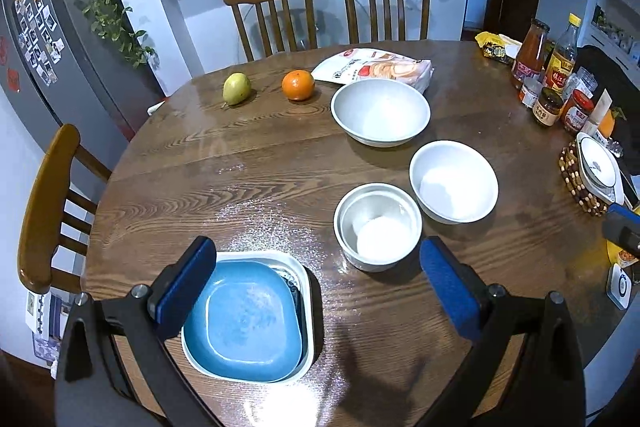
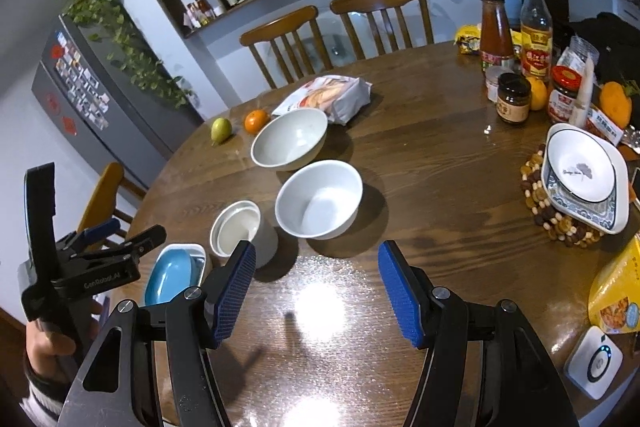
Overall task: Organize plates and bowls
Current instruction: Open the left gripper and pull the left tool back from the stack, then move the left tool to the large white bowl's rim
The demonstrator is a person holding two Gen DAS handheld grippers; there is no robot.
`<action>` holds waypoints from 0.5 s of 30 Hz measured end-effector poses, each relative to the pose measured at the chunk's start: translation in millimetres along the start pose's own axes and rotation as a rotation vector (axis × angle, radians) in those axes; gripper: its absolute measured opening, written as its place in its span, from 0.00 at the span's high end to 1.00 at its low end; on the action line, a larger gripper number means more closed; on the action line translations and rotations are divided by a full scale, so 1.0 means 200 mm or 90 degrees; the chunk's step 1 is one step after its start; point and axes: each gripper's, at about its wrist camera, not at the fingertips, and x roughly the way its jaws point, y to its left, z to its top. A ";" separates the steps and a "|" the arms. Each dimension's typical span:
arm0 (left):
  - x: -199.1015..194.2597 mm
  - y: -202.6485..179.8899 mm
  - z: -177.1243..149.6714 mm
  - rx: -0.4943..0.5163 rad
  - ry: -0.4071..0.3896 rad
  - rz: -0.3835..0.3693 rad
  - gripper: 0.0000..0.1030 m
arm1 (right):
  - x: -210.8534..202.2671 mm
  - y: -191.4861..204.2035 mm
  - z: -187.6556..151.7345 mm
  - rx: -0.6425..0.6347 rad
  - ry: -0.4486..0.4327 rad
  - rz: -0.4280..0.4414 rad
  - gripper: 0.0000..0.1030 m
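Note:
A blue square plate [image 1: 244, 319] lies in a white square dish [image 1: 306, 283] at the table's near left edge. My left gripper [image 1: 318, 285] hovers above and just right of it, open and empty. Two small white bowls [image 1: 378, 227] are nested beyond it, with a medium white bowl [image 1: 454, 181] and a large white bowl [image 1: 380, 111] farther back. My right gripper [image 2: 318, 293] is open over bare table, holding nothing, with the nested bowls [image 2: 236, 227] past its left finger. A stack of patterned plates [image 2: 584, 179] sits on a beaded trivet [image 2: 536, 187] at the right.
A pear [image 1: 236, 89], an orange [image 1: 298, 85] and a snack bag [image 1: 376, 67] lie at the back. Bottles and jars [image 2: 516, 67] crowd the back right. A yellow packet [image 2: 616, 287] and a white device [image 2: 594, 361] sit near right. Wooden chairs [image 1: 272, 19] ring the table.

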 end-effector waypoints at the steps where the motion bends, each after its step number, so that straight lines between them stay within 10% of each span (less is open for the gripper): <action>1: 0.00 0.00 0.00 -0.001 0.000 -0.001 0.01 | 0.01 0.00 0.00 -0.001 0.004 0.000 0.37; 15: -0.16 0.11 0.24 -0.005 -0.060 0.004 0.01 | -0.03 0.08 0.14 -0.035 -0.019 0.013 0.37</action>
